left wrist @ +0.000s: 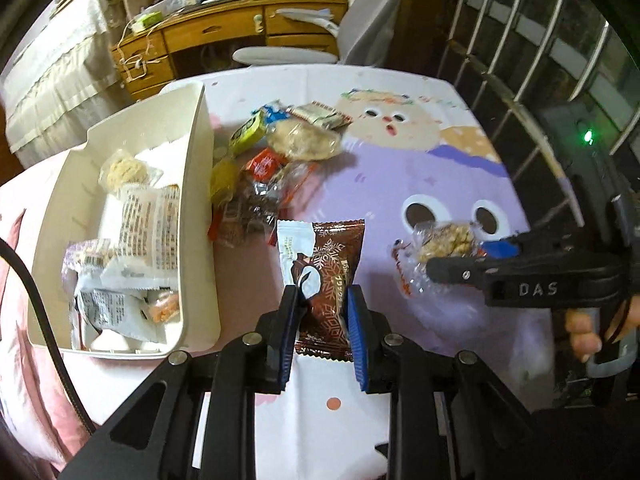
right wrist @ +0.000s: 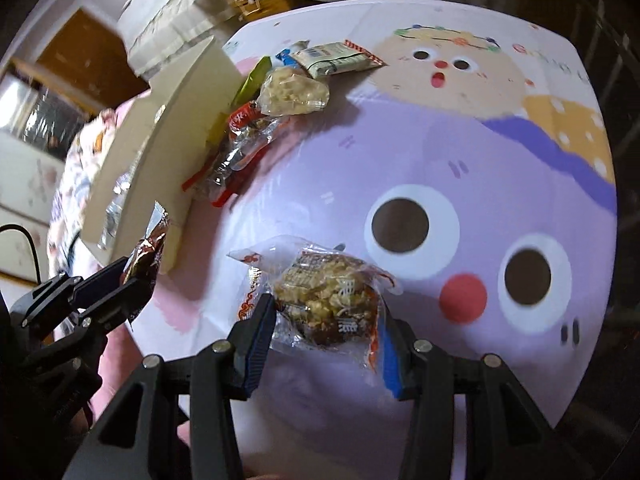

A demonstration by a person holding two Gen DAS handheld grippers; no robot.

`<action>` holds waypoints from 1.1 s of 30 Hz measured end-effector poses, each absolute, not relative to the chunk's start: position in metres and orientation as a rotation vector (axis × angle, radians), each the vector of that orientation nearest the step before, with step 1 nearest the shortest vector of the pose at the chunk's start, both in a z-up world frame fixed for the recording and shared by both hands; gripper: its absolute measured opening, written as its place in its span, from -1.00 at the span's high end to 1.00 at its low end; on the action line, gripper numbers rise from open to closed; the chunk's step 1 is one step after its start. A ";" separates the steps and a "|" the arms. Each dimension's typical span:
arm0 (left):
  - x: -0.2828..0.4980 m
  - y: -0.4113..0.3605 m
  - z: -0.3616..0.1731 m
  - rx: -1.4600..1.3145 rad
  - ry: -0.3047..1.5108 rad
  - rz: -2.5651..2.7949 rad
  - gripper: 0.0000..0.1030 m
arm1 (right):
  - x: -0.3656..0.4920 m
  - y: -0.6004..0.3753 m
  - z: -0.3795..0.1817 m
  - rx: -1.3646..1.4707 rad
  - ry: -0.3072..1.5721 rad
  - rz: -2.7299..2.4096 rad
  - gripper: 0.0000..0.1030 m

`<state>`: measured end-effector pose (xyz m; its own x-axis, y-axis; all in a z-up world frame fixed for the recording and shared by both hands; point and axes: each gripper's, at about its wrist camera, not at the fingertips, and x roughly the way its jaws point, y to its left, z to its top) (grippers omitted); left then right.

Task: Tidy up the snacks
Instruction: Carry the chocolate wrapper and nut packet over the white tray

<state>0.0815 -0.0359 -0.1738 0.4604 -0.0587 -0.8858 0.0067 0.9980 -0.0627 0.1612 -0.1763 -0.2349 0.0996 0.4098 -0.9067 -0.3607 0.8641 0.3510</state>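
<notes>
My left gripper (left wrist: pixel 323 300) is shut on a brown and white chocolate packet (left wrist: pixel 324 272) and holds it above the table beside the white bin (left wrist: pixel 200 184). The bin holds several wrapped snacks. It also shows in the right wrist view (right wrist: pixel 168 136), with the left gripper (right wrist: pixel 132 280) and its packet (right wrist: pixel 146 252) at the left. My right gripper (right wrist: pixel 326 312) is shut on a clear-wrapped nut cluster snack (right wrist: pixel 328 296), lifted over the purple tablecloth. In the left wrist view the right gripper (left wrist: pixel 460 258) holds that snack (left wrist: pixel 440 244). A pile of loose snacks (left wrist: pixel 276 160) lies next to the bin.
The table has a cartoon-print cloth (left wrist: pixel 420 168). A wooden desk (left wrist: pixel 224 36) and a white chair (left wrist: pixel 360 28) stand beyond the far edge. A barred window (left wrist: pixel 540 60) is at the right. A black cable (left wrist: pixel 36 292) runs at the left.
</notes>
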 end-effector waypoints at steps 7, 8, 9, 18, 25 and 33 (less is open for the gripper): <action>0.074 -0.024 -0.141 -0.049 1.059 -0.088 0.57 | 0.142 -0.178 -0.217 0.170 1.353 0.555 0.08; 0.073 -0.022 -0.137 -0.048 1.055 -0.089 0.57 | 0.140 -0.177 -0.215 0.179 1.349 0.554 0.08; 0.071 -0.018 -0.132 -0.049 1.052 -0.093 0.57 | 0.136 -0.176 -0.212 0.186 1.342 0.553 0.08; 0.062 0.015 -0.108 -0.040 1.024 -0.140 0.57 | 0.121 -0.156 -0.188 0.231 1.298 0.564 0.08; 0.055 0.060 -0.092 -0.038 0.998 -0.149 0.57 | 0.117 -0.125 -0.169 0.272 1.254 0.559 0.08; 0.052 0.118 -0.080 -0.034 0.960 -0.142 0.57 | 0.109 -0.075 -0.156 0.283 1.205 0.555 0.08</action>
